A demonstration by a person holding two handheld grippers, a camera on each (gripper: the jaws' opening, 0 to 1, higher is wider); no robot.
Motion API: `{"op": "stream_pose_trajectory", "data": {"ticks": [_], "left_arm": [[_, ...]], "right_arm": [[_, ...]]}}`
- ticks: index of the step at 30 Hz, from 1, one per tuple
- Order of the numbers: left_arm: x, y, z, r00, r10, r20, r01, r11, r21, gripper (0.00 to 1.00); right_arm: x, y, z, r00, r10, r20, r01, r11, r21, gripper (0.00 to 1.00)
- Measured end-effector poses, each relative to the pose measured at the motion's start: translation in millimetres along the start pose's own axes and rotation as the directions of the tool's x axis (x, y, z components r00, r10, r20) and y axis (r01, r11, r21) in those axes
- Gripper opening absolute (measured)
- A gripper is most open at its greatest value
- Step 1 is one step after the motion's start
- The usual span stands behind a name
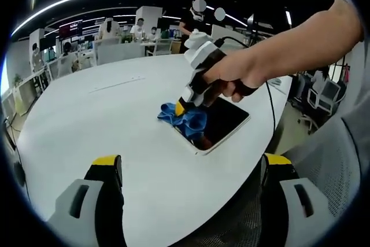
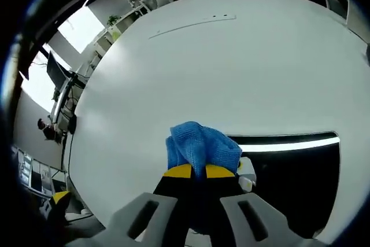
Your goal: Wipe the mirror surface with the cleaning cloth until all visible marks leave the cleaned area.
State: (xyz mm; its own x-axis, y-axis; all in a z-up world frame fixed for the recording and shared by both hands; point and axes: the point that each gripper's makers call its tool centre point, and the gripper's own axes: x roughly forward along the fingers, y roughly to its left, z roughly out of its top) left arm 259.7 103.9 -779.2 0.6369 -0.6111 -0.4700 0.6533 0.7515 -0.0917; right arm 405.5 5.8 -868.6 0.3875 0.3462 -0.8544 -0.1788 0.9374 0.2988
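Left gripper view takes in the whole setup: right gripper [image 1: 184,107] in a person's hand [image 1: 231,79], tips down on a bunched blue cloth [image 1: 185,117] at the mirror's [image 1: 222,122] left end, near the right edge of the round white table [image 1: 104,114]; office desks and people far behind. The left gripper [image 1: 191,169] hangs spread wide over the table's near edge, holding nothing. Right gripper view goes close: yellow-tipped jaws narrow, pinching the cloth [image 2: 199,146], which sits on the mirror's [image 2: 300,172] left edge. The glass looks dark, reflecting a ceiling light strip; can't tell if marks are there.
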Motion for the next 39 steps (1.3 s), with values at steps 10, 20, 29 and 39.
{"op": "stream_pose_trajectory", "data": {"ticks": [10,20,29,39], "left_arm": [[1,-0.5,-0.8,1.0,-0.002,-0.006,0.002,1.0,0.001,0.99],[0,-0.9,-2.9,1.0,-0.003,-0.013,0.003,1.0,-0.009,0.99],[-1,0.7,-1.7,1.0,0.006,-0.008,-0.006,1.0,-0.013,0.99],[0,0.3,-4.9,1.0,-0.001,-0.021,0.001,1.0,-0.023,0.99]], "right_arm": [[-7,4,-14.8,1.0,-0.002,-0.003,0.002,1.0,-0.028,0.0],[-9,6,-21.9,1.0,0.014,-0.01,-0.015,1.0,-0.025,0.0],[-13,10,-32.2,0.999,0.03,-0.032,-0.031,0.999,-0.02,0.0],[-13,12,-35.3,0.999,0.037,-0.029,-0.038,0.999,-0.03,0.0]]}}
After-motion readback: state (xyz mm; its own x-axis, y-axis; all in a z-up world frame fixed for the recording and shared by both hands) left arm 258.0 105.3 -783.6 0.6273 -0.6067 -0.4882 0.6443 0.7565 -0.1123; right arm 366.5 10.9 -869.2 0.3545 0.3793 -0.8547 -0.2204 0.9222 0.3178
